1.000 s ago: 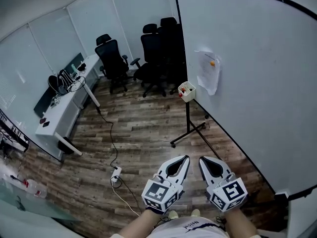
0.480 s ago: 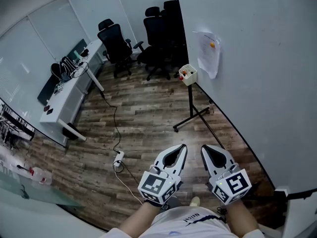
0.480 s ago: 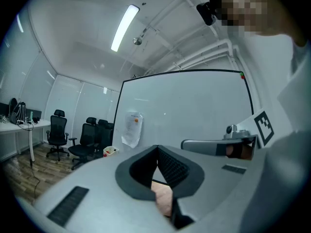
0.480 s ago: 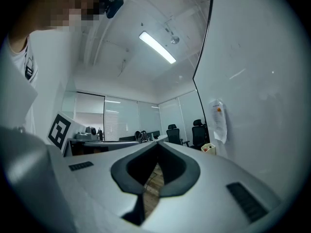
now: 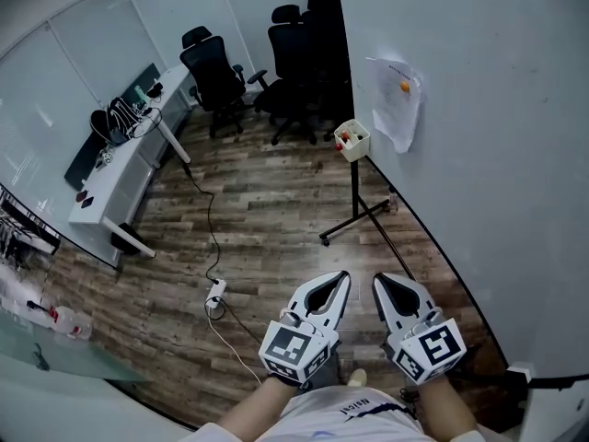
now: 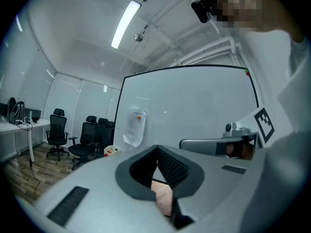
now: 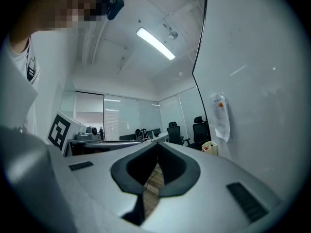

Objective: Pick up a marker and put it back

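A small white box (image 5: 352, 140) hangs on the whiteboard (image 5: 497, 155) stand, and red-capped markers (image 5: 343, 139) stick out of it. The box also shows small and far off in the left gripper view (image 6: 112, 150) and the right gripper view (image 7: 209, 146). My left gripper (image 5: 343, 276) and right gripper (image 5: 375, 280) are held side by side low in the head view, well short of the box and pointing level toward it. Both are shut with nothing between their jaws, the tips meeting in the left gripper (image 6: 157, 147) view and the right gripper (image 7: 157, 143) view.
A sheet of paper (image 5: 396, 99) hangs on the whiteboard above the box. The board's black stand legs (image 5: 354, 224) spread over the wooden floor. A power strip with cable (image 5: 216, 295) lies on the floor at left. Black office chairs (image 5: 276, 63) and a white desk (image 5: 120, 178) stand farther off.
The head view has shifted, so the board, box and chairs sit higher in the picture. Both grippers stay shut and side by side, slightly lower than before.
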Demonstrator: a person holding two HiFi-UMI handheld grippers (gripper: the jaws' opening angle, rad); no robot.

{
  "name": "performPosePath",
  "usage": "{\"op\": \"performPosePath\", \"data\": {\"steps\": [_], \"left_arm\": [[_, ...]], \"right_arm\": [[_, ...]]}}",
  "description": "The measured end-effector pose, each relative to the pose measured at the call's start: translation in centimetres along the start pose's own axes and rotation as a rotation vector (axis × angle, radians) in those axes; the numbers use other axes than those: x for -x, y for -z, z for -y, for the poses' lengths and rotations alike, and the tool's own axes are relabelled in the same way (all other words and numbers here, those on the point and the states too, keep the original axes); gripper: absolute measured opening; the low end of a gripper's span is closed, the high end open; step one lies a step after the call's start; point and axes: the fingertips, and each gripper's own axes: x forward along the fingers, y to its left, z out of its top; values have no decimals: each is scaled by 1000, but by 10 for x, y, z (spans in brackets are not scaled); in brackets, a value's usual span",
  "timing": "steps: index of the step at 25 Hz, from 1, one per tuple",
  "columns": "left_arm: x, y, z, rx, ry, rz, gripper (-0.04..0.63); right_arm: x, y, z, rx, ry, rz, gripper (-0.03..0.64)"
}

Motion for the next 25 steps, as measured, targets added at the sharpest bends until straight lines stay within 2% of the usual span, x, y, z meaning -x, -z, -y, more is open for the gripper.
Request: {"op": "performPosePath", "data": {"steps": [5,16,25], "left_arm": [[-40,-1,-42,-12,21,5,12],[-129,-30,-155,-60,131,30,12],[-184,-14,-216,-1,154,5,12]], "right_arm": [[-50,6,24,20,8,-30,14],[-190,-6,81,55,125,-50,14],[-254,13,136,67,215,-97,14]]}}
